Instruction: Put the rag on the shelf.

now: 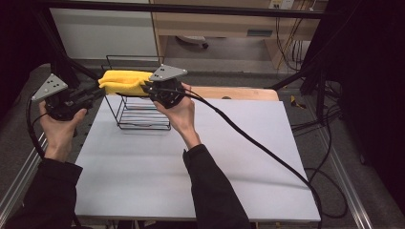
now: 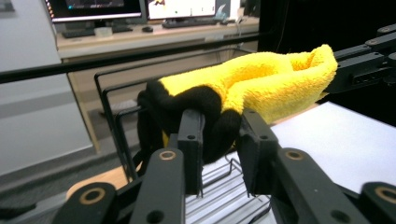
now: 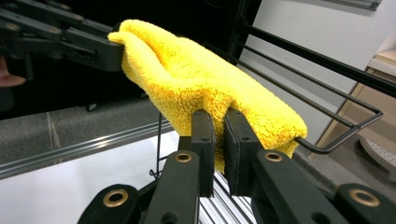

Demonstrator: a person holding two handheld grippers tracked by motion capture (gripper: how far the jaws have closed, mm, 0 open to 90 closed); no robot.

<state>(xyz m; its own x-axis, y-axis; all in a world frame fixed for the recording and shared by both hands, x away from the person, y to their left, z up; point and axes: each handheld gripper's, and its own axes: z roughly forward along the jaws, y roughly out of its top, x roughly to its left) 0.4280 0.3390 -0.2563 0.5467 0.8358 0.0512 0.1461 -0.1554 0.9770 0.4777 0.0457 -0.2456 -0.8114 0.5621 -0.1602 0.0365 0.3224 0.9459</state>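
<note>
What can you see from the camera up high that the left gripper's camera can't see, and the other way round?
The high view alone takes in both hands, the left hand and the right hand, the dark sleeves, and the whole white table. The left gripper view alone brings out a black part of the towel between its own jaws, and computer screens on a desk behind. Both share the yellow towel and the black wire rack under it.

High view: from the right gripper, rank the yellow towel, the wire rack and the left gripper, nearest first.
1. Yellow towel: pinched in the right gripper, at its left.
2. Wire rack: just below and behind it.
3. Left gripper: farthest, at the towel's other end.
</note>
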